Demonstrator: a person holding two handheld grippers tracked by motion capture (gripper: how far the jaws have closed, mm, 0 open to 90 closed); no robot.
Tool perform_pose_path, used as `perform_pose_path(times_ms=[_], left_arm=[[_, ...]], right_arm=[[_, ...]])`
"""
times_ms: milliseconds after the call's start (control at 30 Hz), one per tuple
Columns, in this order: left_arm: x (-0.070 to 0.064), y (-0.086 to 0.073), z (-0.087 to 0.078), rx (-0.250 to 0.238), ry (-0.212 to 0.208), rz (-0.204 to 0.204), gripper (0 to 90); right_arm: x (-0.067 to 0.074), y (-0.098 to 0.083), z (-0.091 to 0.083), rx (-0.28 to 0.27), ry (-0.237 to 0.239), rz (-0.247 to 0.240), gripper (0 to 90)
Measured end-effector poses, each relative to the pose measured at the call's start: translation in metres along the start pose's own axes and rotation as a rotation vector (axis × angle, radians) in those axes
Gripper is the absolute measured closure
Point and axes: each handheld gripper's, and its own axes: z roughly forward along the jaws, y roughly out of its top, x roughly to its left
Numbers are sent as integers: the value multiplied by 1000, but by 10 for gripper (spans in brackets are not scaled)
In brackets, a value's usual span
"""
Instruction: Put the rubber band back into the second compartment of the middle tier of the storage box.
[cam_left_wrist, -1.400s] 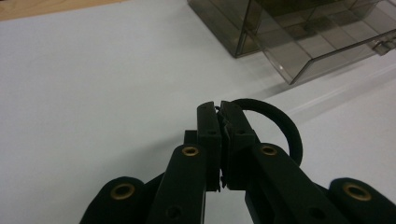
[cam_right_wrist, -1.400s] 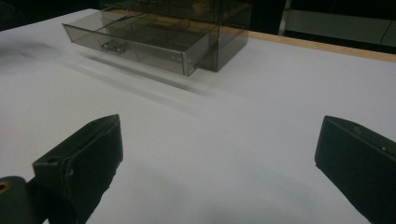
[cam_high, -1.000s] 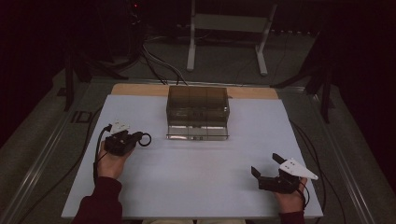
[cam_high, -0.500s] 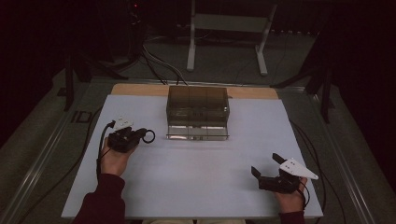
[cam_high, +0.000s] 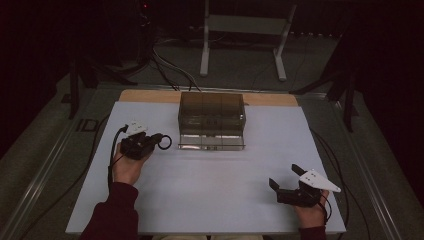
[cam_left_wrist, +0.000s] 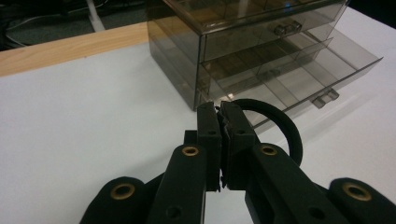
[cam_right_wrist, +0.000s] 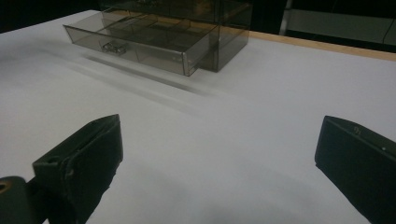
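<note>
My left gripper is clamped on a black ring, holding it just left of the smoky drawer box, whose bottom drawer stands pulled out. My right gripper rests with jaws wide apart and nothing between them at the near right of the white tabletop.

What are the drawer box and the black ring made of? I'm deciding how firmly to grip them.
Drawer box: likely hard smoke-tinted clear plastic, glossy; dividers show through its walls. Black ring, clamped in the left gripper: matte, no shine, possibly rubber or fabric; the look leaves it open.
</note>
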Motion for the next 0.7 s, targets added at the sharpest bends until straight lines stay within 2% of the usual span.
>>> perform_pose_path(times_ms=[700], left_arm=[[-16, 20, 14, -26, -37, 21, 886]], right_arm=[[0, 0, -1, -4, 1, 4, 15]])
